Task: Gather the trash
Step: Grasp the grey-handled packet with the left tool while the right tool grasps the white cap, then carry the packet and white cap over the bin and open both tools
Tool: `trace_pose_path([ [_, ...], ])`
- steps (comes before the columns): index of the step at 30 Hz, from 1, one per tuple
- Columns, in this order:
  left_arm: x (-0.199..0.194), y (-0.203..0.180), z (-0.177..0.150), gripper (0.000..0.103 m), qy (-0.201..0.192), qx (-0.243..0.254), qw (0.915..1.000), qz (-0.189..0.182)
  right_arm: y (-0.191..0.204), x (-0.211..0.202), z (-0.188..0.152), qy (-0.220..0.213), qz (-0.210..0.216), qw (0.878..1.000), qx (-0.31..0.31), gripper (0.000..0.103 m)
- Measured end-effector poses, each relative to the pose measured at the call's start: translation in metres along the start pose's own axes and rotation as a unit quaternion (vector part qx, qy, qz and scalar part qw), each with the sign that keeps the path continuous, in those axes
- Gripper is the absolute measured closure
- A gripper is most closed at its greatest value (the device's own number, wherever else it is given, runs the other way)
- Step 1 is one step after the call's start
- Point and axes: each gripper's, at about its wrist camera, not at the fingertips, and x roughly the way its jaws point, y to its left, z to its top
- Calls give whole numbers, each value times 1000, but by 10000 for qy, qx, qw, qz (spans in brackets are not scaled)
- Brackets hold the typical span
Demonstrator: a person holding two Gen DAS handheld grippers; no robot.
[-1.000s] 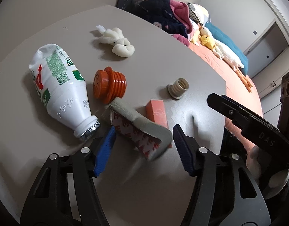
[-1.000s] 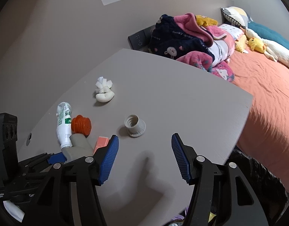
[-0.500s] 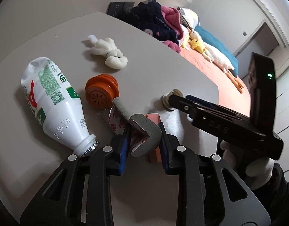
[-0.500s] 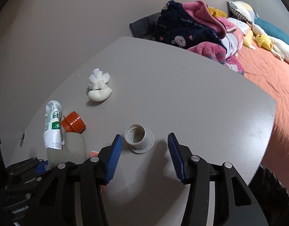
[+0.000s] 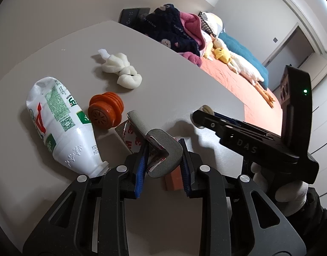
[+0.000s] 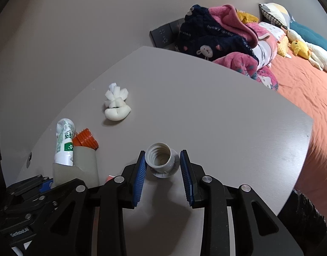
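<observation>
My left gripper (image 5: 163,162) is shut on a folded grey foam tape strip (image 5: 163,147) with red-printed backing, just above the grey table (image 5: 174,81). The right gripper (image 6: 162,166) has its jaws closing around a grey threaded cap (image 6: 160,159), and both blue pads touch its sides. A crushed white bottle (image 5: 57,123), an orange ribbed plug (image 5: 106,113) and a white foam wad (image 5: 120,72) lie to the left. Partly hidden under the left fingers is a small pink box (image 5: 174,179). In the left wrist view the right gripper (image 5: 198,117) reaches in from the right.
The table's right edge (image 6: 308,128) drops off to a bed with an orange sheet (image 6: 308,85). A clothes pile (image 6: 216,36) and plush toys (image 6: 300,49) lie beyond the far edge. A dark bag (image 6: 302,209) sits below the table's near right corner.
The left jaws went from wide apart to shut on the foam tape strip. The right gripper moved forward to the grey cap and its jaws narrowed around it.
</observation>
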Motion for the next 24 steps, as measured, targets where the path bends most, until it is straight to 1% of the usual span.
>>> trace_pose_path([
  [11, -18, -23, 0, 75, -110, 203, 9997, -70, -6, -44, -6, -290, 53, 9995, 95, 69],
  [24, -38, -65, -12, 75, -198, 614, 9973, -362, -16, -102, -32, -635, -42, 9976, 282, 69],
])
